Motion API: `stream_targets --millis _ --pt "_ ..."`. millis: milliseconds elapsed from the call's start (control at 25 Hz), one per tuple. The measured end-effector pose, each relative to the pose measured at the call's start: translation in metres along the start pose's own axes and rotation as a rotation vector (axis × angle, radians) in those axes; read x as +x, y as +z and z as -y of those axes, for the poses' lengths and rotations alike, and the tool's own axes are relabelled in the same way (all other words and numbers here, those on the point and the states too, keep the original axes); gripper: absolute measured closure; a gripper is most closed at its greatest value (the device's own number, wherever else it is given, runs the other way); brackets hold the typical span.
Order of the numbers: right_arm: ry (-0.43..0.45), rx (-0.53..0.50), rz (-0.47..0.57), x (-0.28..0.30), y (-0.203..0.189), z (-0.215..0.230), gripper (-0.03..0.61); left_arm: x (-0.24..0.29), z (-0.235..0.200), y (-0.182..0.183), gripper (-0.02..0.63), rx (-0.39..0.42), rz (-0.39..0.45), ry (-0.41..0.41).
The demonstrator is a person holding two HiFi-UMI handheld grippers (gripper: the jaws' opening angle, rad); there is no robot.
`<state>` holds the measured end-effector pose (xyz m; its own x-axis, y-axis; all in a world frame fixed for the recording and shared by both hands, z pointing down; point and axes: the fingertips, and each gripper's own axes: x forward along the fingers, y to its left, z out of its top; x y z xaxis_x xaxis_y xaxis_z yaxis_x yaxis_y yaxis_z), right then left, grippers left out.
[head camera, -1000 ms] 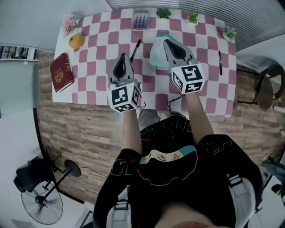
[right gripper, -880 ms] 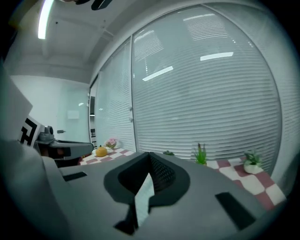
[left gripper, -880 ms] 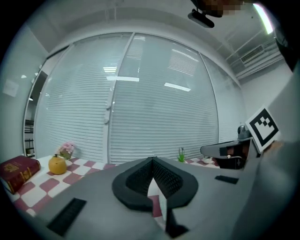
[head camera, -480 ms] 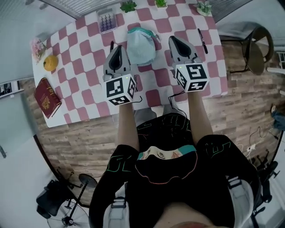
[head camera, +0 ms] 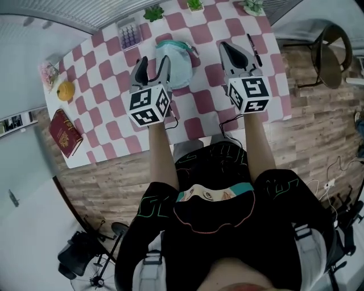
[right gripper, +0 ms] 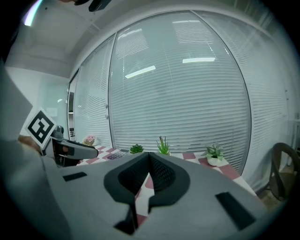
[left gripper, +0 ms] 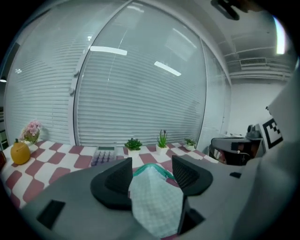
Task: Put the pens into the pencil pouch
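Observation:
A pale mint pencil pouch lies on the pink-and-white checked table. My left gripper hovers at the pouch's left edge. Its jaws have just been opening and now stand wide apart. In the left gripper view the pouch fills the gap between the fingers, which do not press on it. My right gripper is shut and empty, just right of the pouch. A black pen lies on the table to its right. No other pen is in sight.
Along the far edge stand a calculator and three small potted plants. At the left end are pink flowers, an orange ornament and a red book. A chair stands off the right end.
Both grippers have moved forward over the table to either side of the pouch. The left jaws, shut before, now stand open. The right jaws stay shut.

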<state>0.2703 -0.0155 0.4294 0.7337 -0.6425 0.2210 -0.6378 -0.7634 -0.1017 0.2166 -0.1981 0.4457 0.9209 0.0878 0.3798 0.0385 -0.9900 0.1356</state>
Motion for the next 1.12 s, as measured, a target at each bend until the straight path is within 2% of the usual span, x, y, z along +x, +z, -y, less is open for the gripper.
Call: stream_targets --millis 80,200,520,760,960,1120 --pt "-0.002 0.004 -0.003 0.000 -0.002 0.004 0.575 0.011 0.002 -0.008 0.316 -0.042 -0.068 -0.022" --pt "-0.006 0.011 -0.011 0.000 -0.006 0.011 0.575 0.026 0.008 -0.016 0.308 -0.067 -0.129 -0.043" --pt "-0.042 0.033 -0.025 -0.006 -0.012 0.034 0.575 0.064 0.005 -0.036 0.313 -0.002 -0.261 -0.008" --pt "-0.052 0.045 -0.031 -0.005 -0.016 0.041 0.576 0.087 0.001 -0.065 0.293 0.025 -0.419 -0.014" --pt "-0.066 0.054 -0.037 -0.006 -0.019 0.046 0.575 0.101 0.002 -0.086 0.295 0.082 -0.526 -0.009" --pt "-0.077 0.059 -0.039 -0.008 -0.019 0.050 0.575 0.108 -0.001 -0.102 0.353 0.117 -0.591 0.014"
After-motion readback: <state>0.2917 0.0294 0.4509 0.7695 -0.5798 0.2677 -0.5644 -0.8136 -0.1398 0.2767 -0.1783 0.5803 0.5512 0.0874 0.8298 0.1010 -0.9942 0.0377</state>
